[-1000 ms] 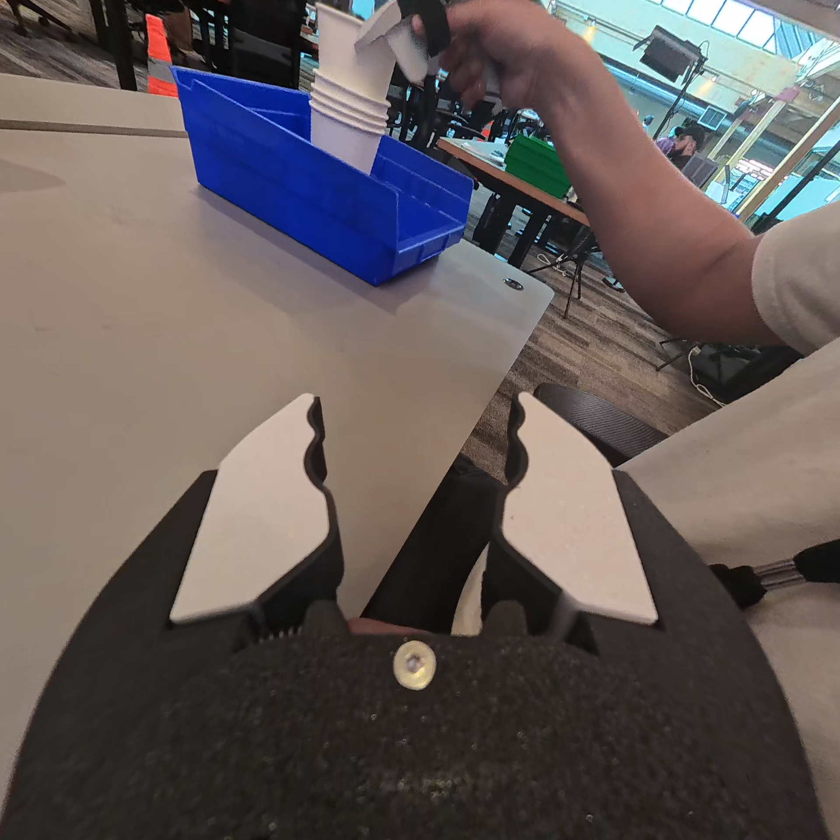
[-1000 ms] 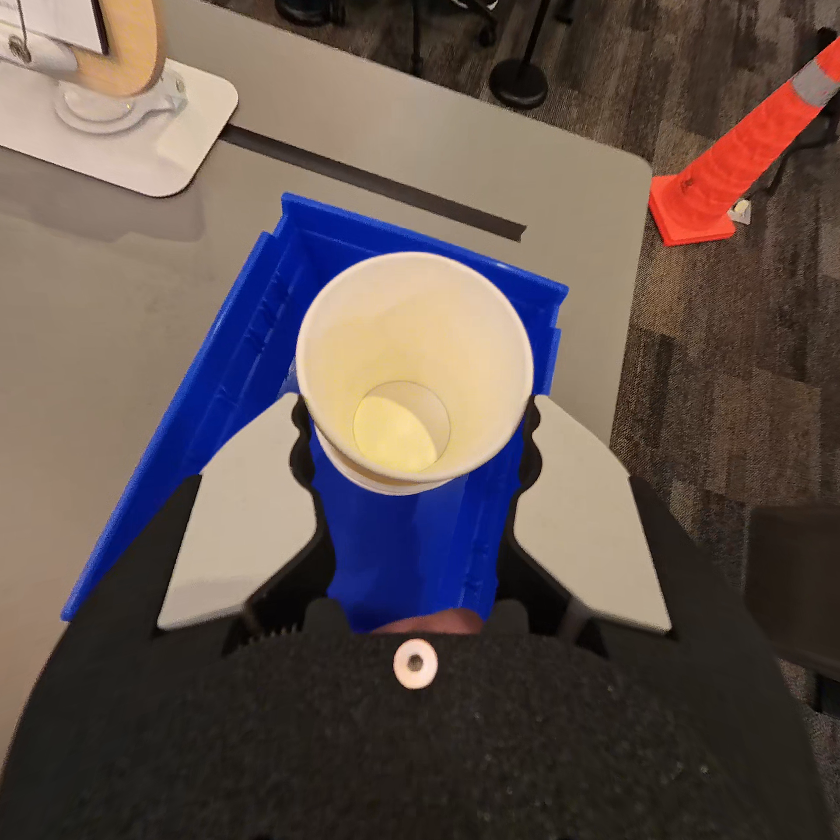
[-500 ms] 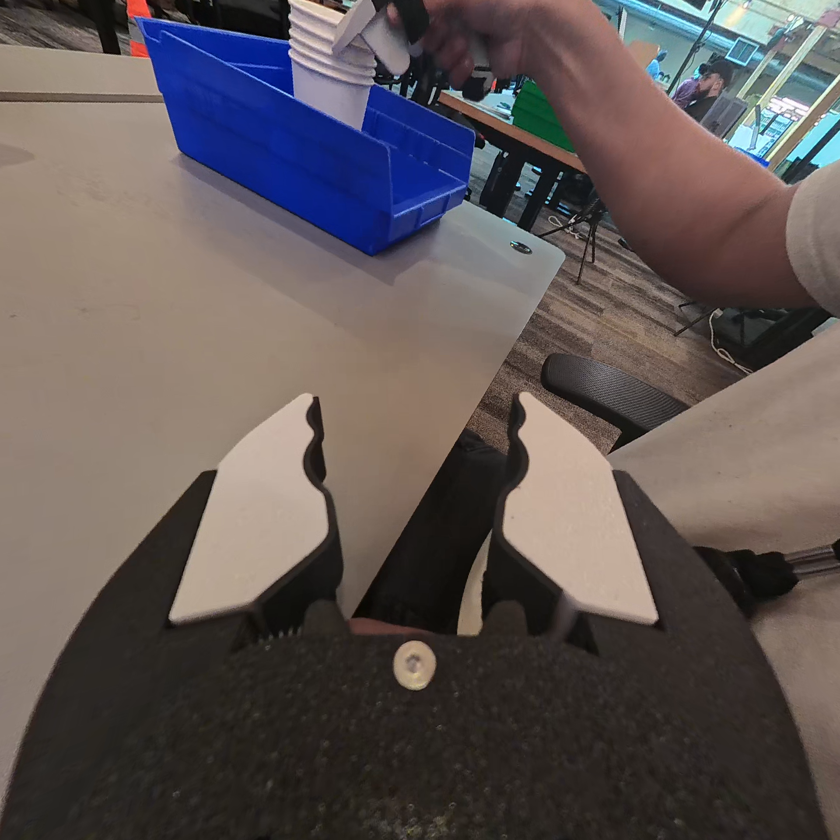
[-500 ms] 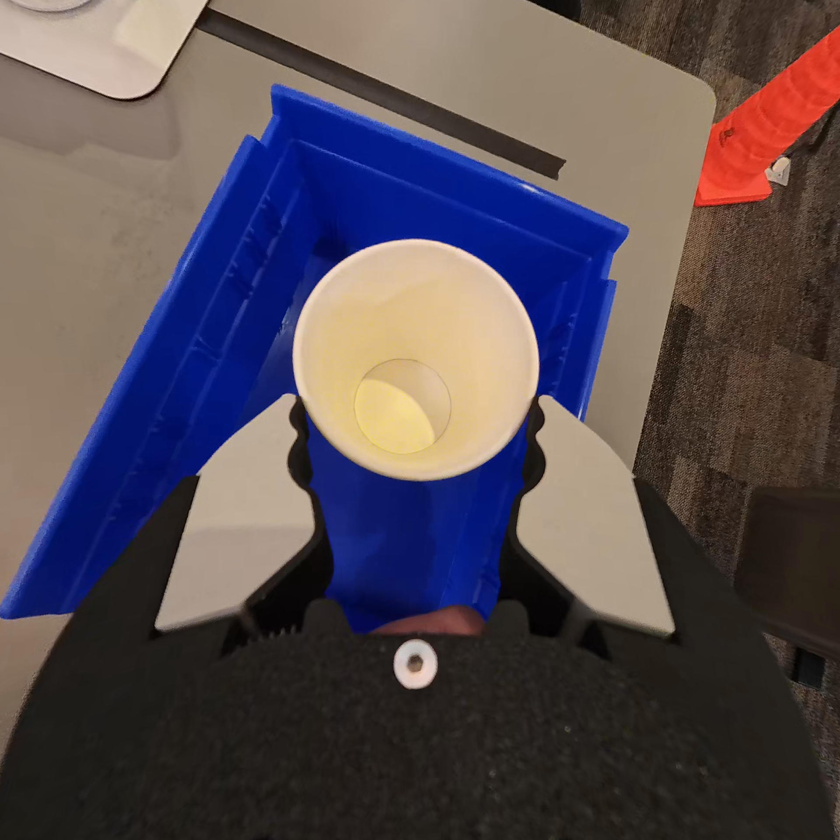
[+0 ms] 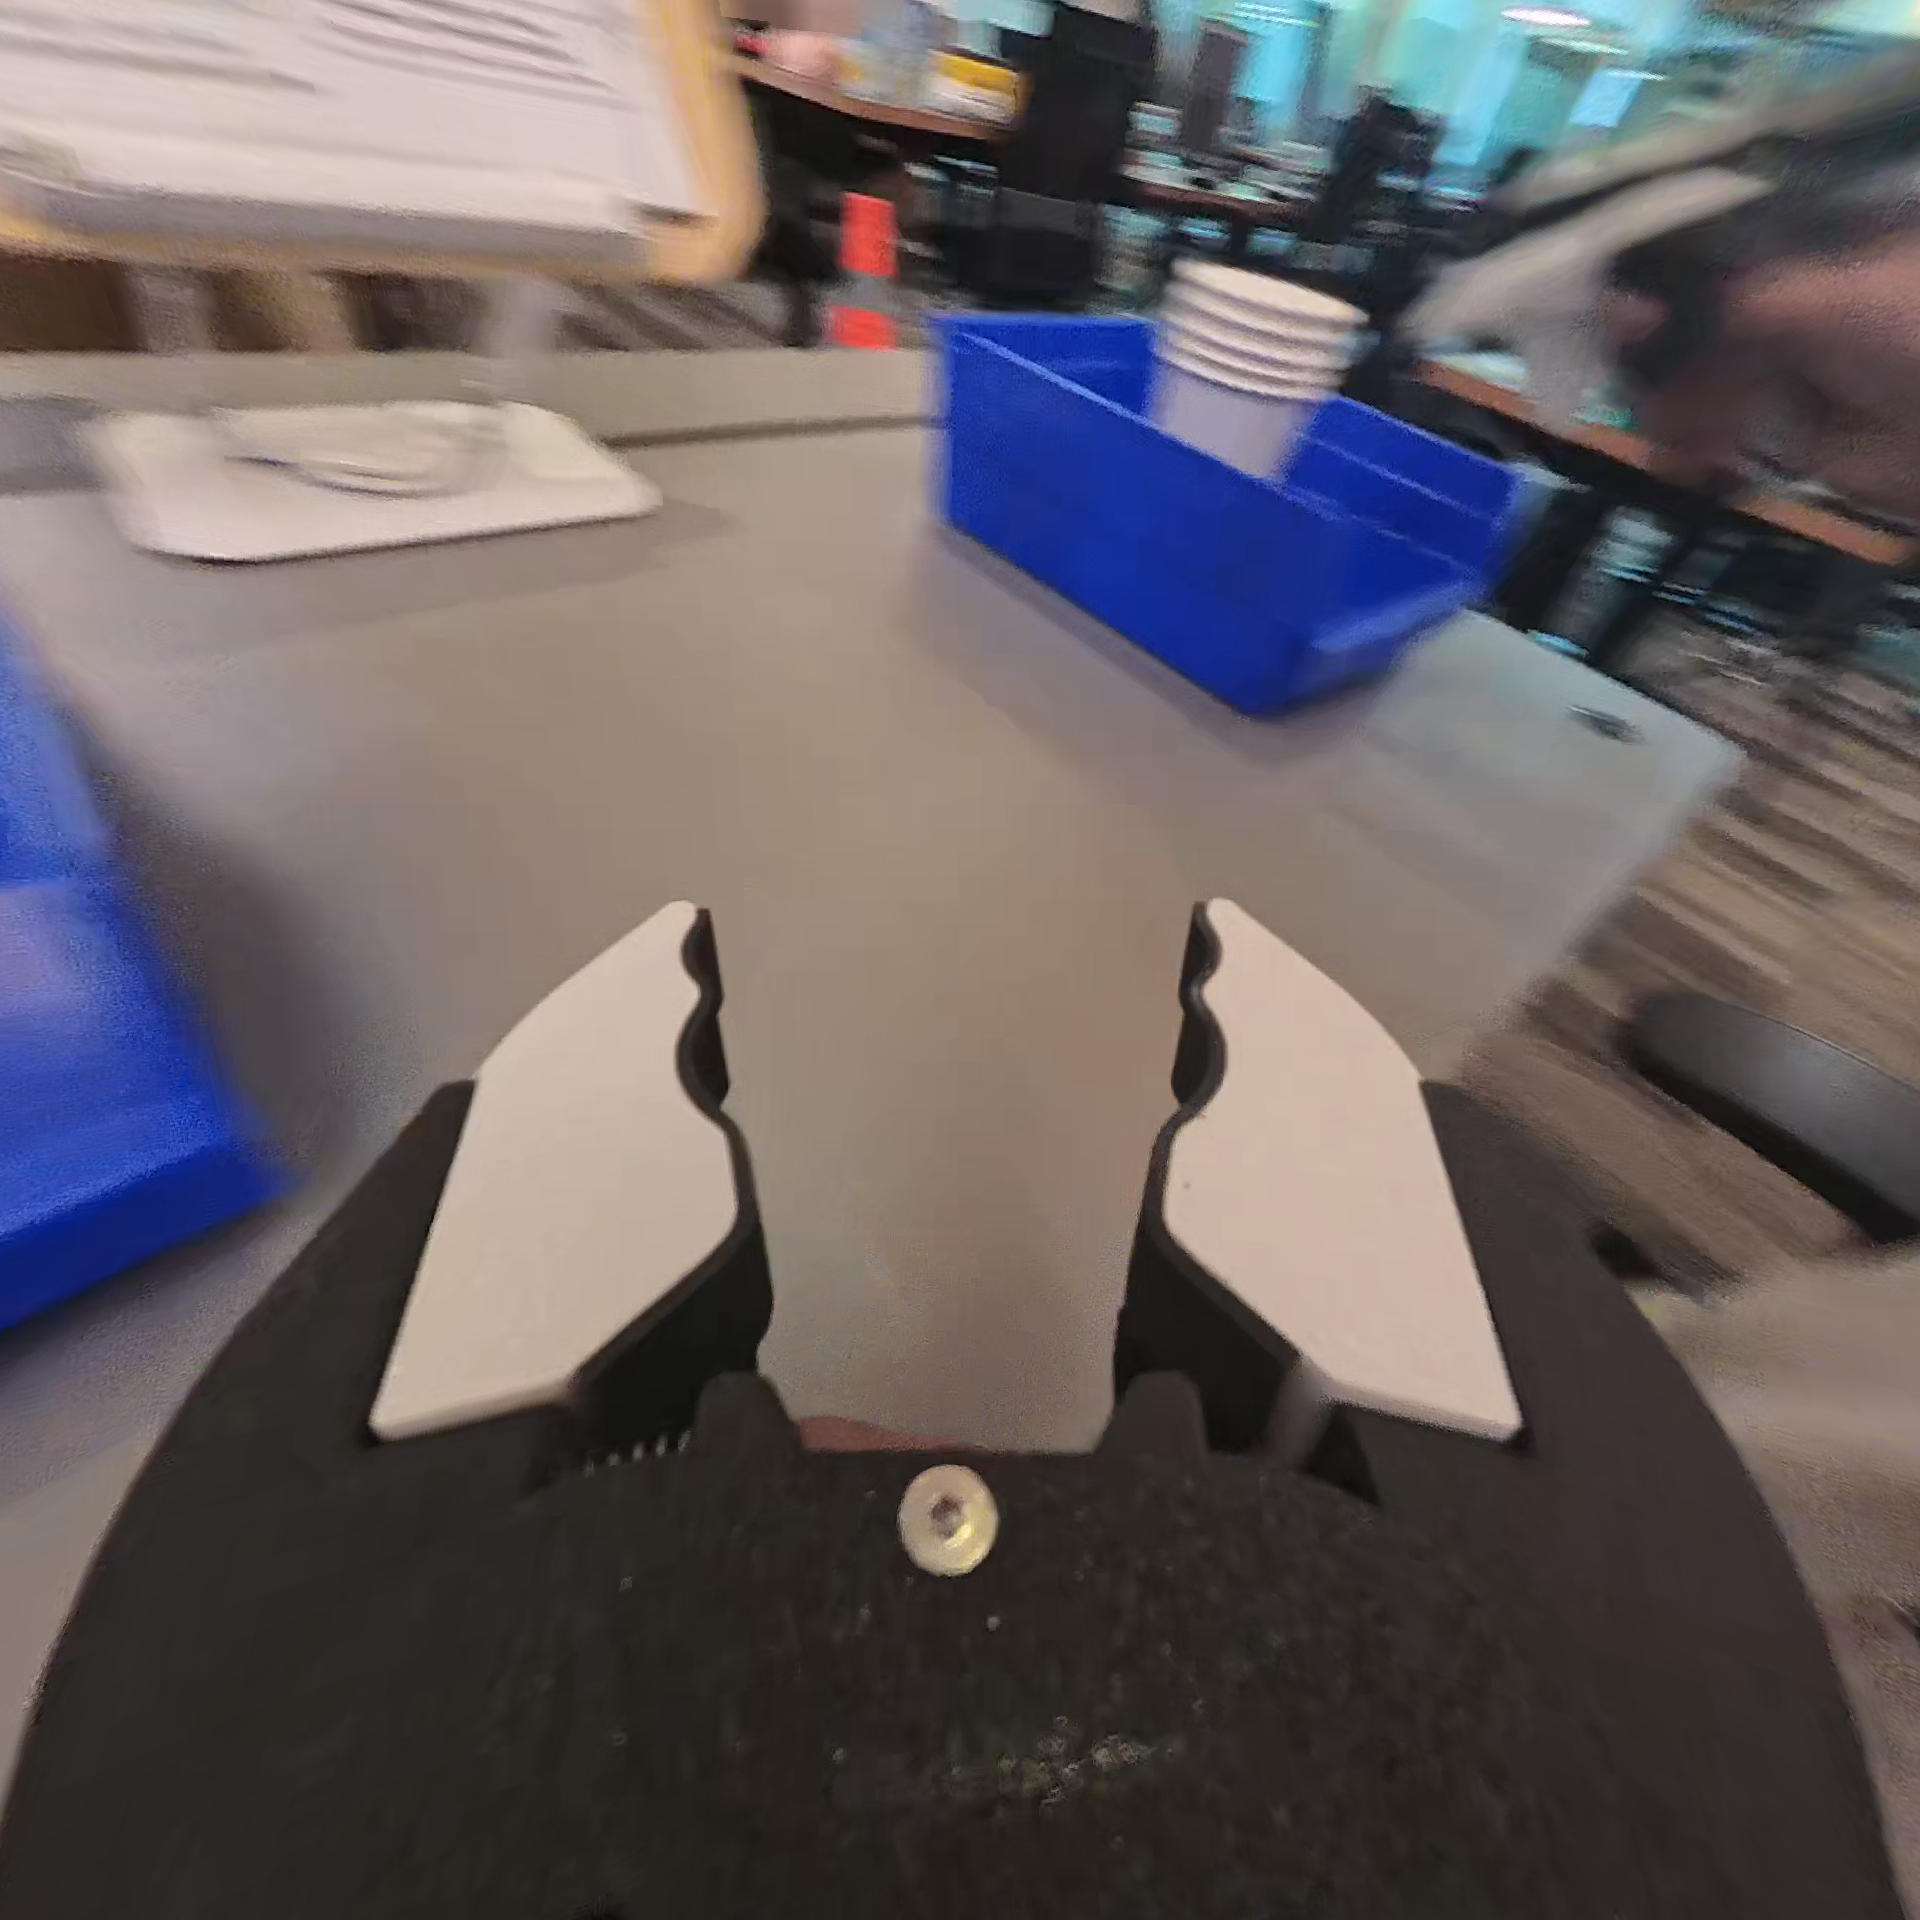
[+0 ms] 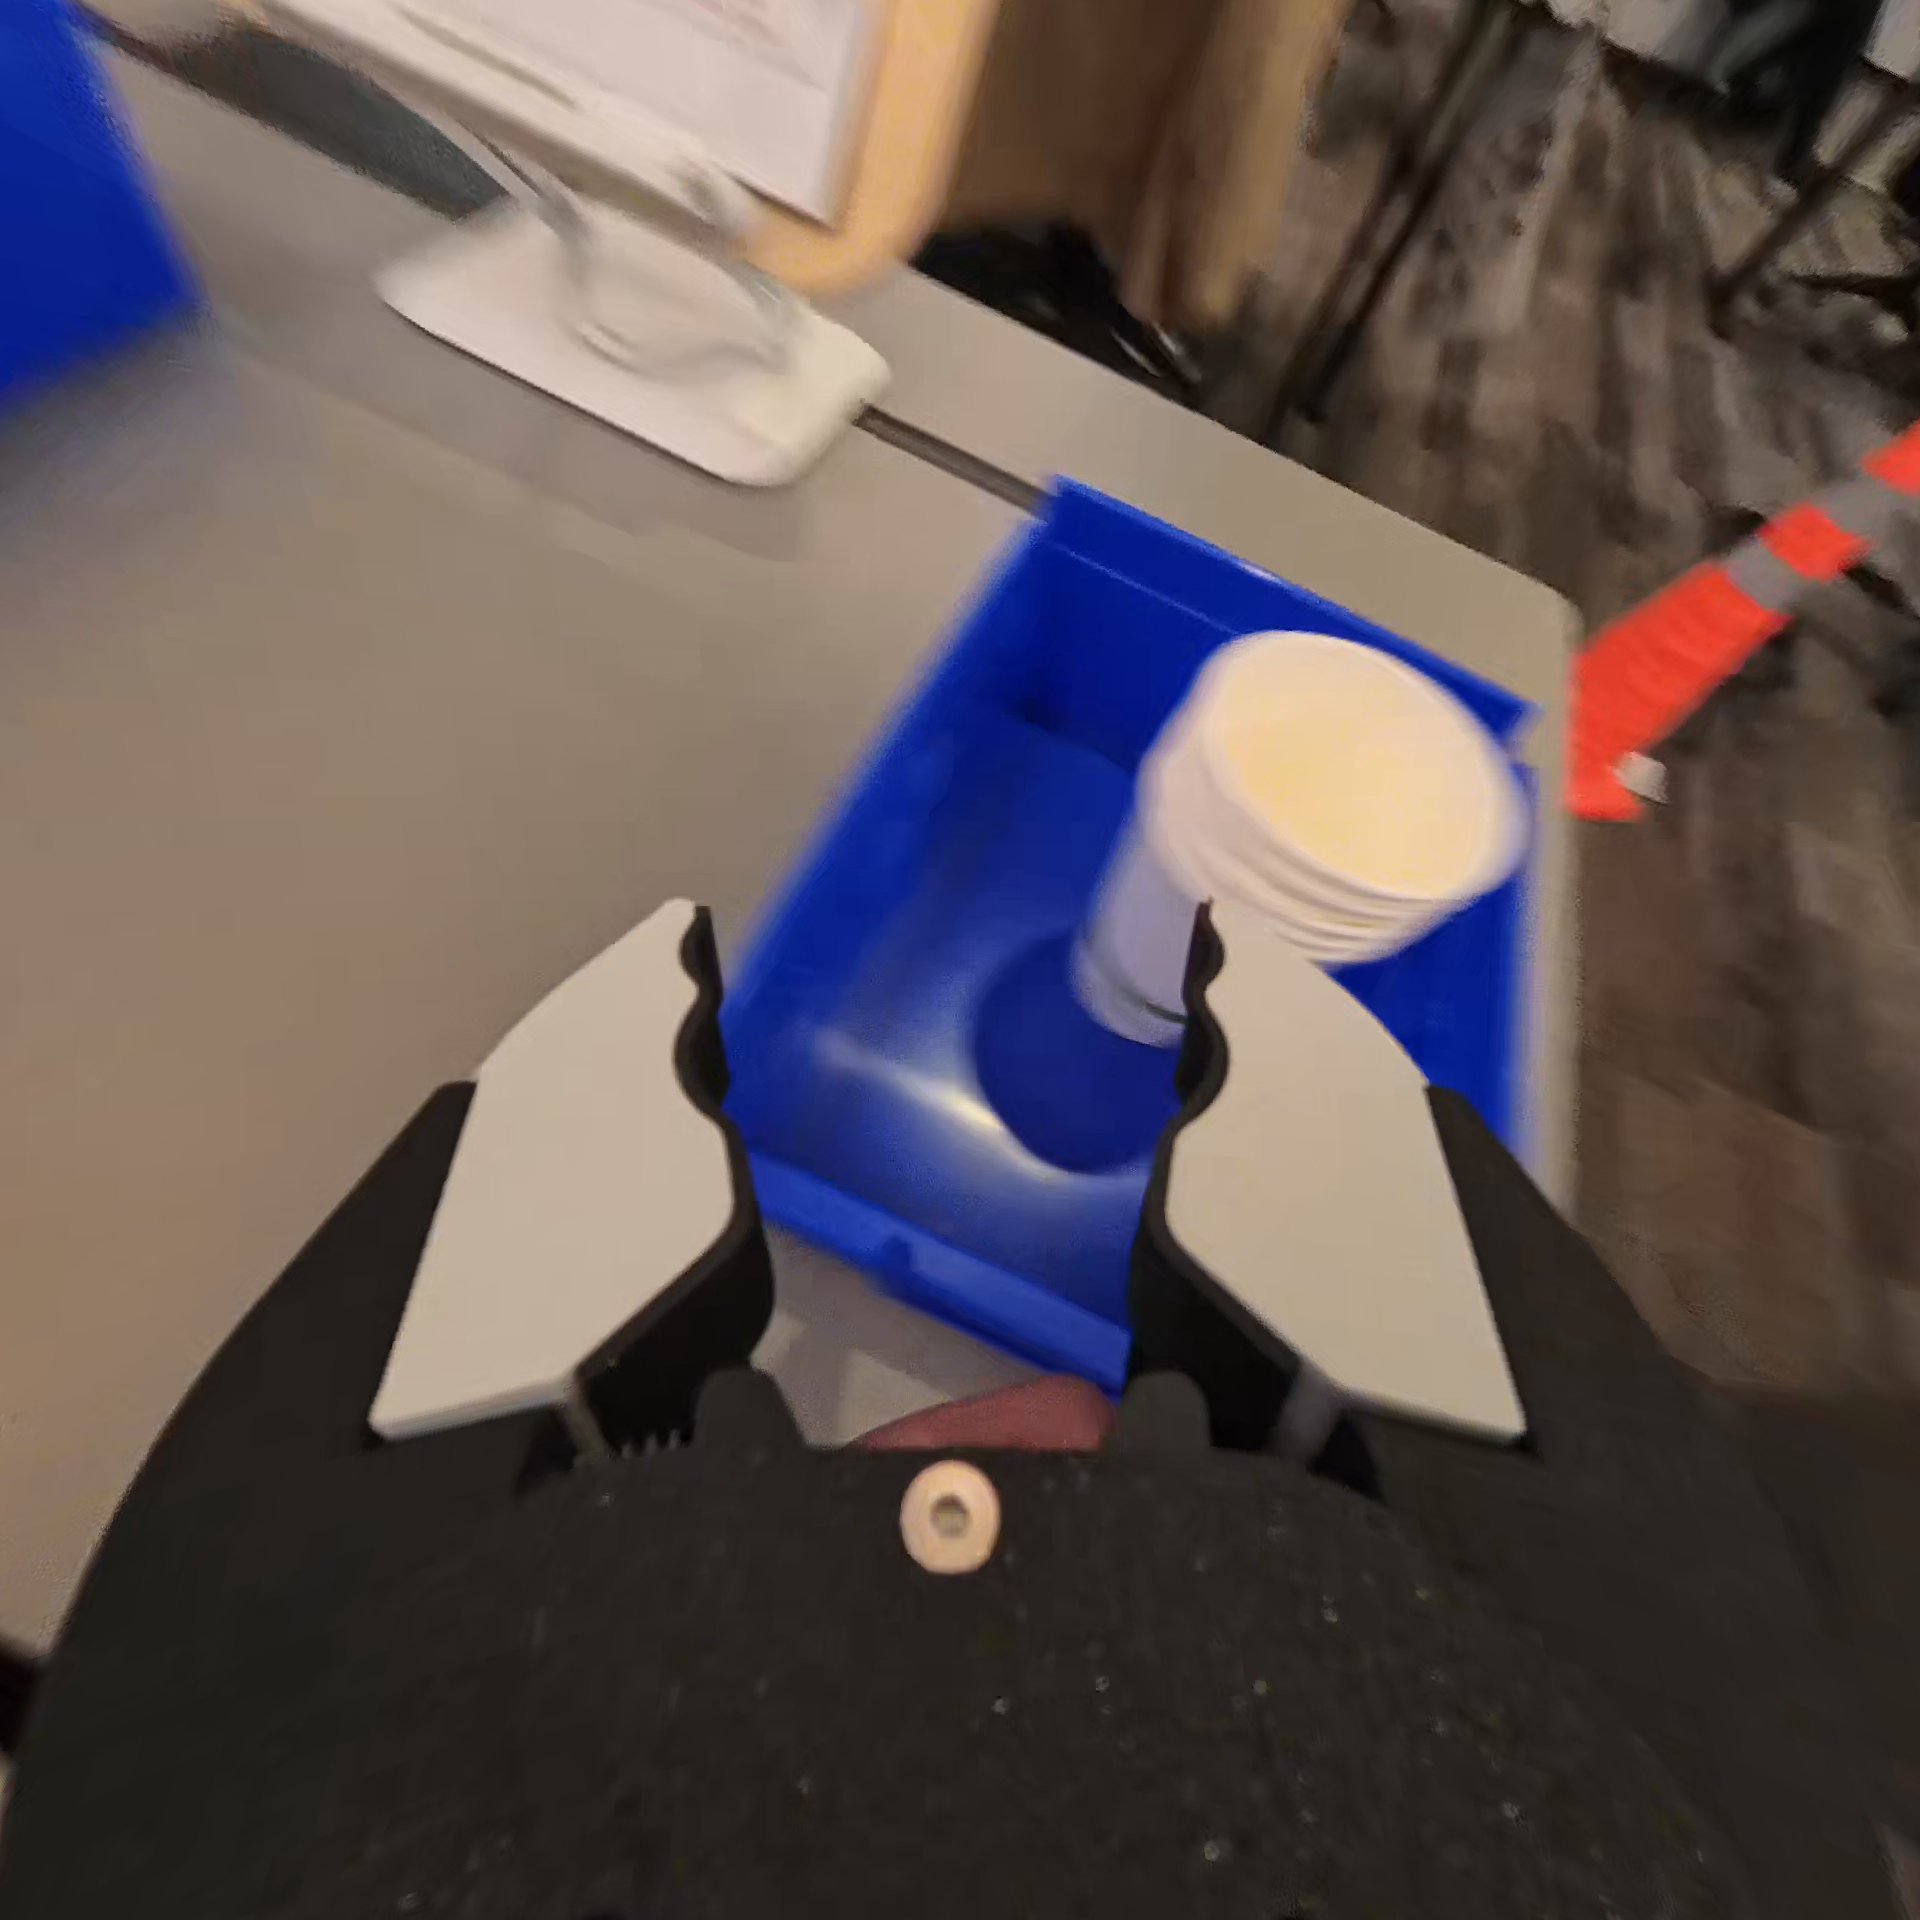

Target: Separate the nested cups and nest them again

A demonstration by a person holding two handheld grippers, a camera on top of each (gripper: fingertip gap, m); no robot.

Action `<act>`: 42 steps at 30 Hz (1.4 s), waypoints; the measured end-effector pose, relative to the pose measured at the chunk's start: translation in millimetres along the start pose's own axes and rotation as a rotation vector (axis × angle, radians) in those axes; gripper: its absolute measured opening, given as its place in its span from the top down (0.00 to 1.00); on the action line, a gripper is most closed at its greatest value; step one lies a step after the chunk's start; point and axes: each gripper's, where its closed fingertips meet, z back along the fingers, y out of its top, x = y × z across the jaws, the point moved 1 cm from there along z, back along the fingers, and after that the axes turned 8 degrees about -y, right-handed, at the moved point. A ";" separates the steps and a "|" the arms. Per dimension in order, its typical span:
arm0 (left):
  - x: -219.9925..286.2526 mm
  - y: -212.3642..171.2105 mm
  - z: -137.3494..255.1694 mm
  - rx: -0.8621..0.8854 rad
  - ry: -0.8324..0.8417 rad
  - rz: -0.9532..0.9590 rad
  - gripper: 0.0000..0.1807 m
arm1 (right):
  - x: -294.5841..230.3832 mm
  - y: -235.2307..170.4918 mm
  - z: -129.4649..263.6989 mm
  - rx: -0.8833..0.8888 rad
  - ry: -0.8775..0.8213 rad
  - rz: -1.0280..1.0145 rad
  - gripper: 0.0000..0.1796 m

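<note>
Tipping threatens the leaning stack of nested white paper cups [image 6: 1320,821] in the blue plastic bin [image 6: 914,935] just ahead of the empty, spread right gripper [image 6: 948,971].

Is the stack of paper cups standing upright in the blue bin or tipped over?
Roughly upright, mouth up: the stack of paper cups stands inside the blue bin, rims showing above its wall. It is leaning a little; blur hides how much.
</note>
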 end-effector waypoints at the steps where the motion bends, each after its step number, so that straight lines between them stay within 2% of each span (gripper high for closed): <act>1: -25.6 8.5 10.3 0.015 0.112 0.003 0.53 | -31.1 0.1 5.3 0.050 0.065 -0.043 0.53; 3: -80.6 23.6 34.8 0.035 0.342 0.013 0.52 | -95.2 -8.2 8.7 0.095 0.205 -0.118 0.53; 6: -159.9 42.3 62.7 0.048 0.594 0.023 0.46 | -185.6 -24.5 8.8 0.089 0.430 -0.229 0.55; 10: -260.2 40.8 67.6 -0.009 0.783 0.102 0.44 | -265.3 -47.2 13.8 -0.011 0.639 -0.215 0.56; 13: -301.8 36.0 47.4 -0.094 0.739 0.284 0.43 | -273.3 -49.3 20.1 0.001 0.649 -0.158 0.57; 15: -319.8 45.3 36.4 -0.097 0.737 0.313 0.44 | -264.9 -47.8 22.6 0.006 0.649 -0.165 0.57; 21: -360.4 60.0 13.2 -0.175 0.824 0.233 0.46 | -223.0 -42.7 22.8 0.033 0.615 -0.251 0.59; 27: -413.4 58.1 0.3 -0.218 0.943 0.185 0.46 | -208.0 -38.7 23.7 0.052 0.625 -0.311 0.61; 29: -423.9 57.8 -5.4 -0.228 0.949 0.180 0.47 | -207.8 -40.2 23.0 0.046 0.623 -0.306 0.61; 31: -428.4 58.1 -7.6 -0.239 0.949 0.176 0.52 | -208.0 -42.2 23.0 0.039 0.623 -0.301 0.61; 35: -415.3 63.6 -5.4 -0.173 0.867 0.222 0.54 | -204.0 -44.8 22.3 0.035 0.614 -0.309 0.62; 38: -380.4 80.1 7.8 -0.119 0.758 0.134 0.55 | -194.0 -43.0 23.3 0.045 0.595 -0.308 0.62; 42: -300.7 113.7 41.6 -0.100 0.535 -0.070 0.55 | -171.9 -36.3 24.9 0.081 0.561 -0.239 0.61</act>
